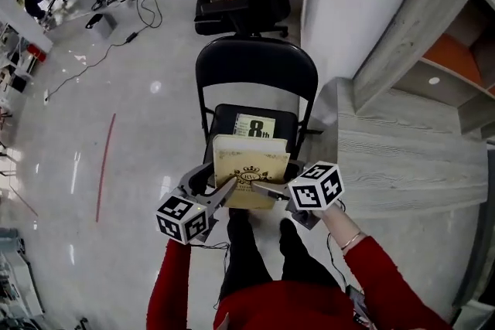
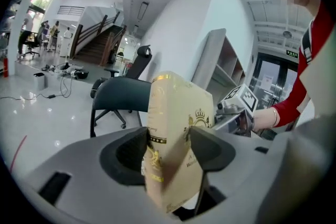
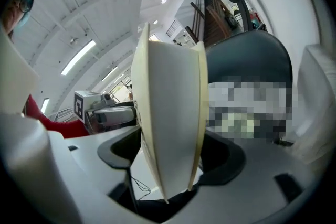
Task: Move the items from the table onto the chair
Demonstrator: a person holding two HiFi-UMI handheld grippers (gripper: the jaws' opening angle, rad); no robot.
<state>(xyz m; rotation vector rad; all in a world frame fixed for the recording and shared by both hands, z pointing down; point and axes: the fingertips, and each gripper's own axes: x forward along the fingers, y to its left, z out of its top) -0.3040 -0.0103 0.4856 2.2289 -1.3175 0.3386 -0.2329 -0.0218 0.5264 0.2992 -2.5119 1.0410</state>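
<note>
Plainly, both pairs of jaws are clamped on one cream book (image 1: 249, 165): the left gripper (image 1: 232, 183) bites its near edge from seven o'clock, the right gripper (image 1: 260, 187) from five. The book is held over the seat of one black folding chair (image 1: 255, 66). A second book (image 1: 254, 125) lies on that seat, at twelve o'clock of the first. One office chair (image 1: 240, 4) stands beyond, also at twelve.

This is an open office hall. A swivel chair (image 1: 241, 8) stands on a glossy floor (image 1: 147, 112), cables (image 1: 116, 42) trail across it, and a staircase (image 2: 100, 42) rises behind.
</note>
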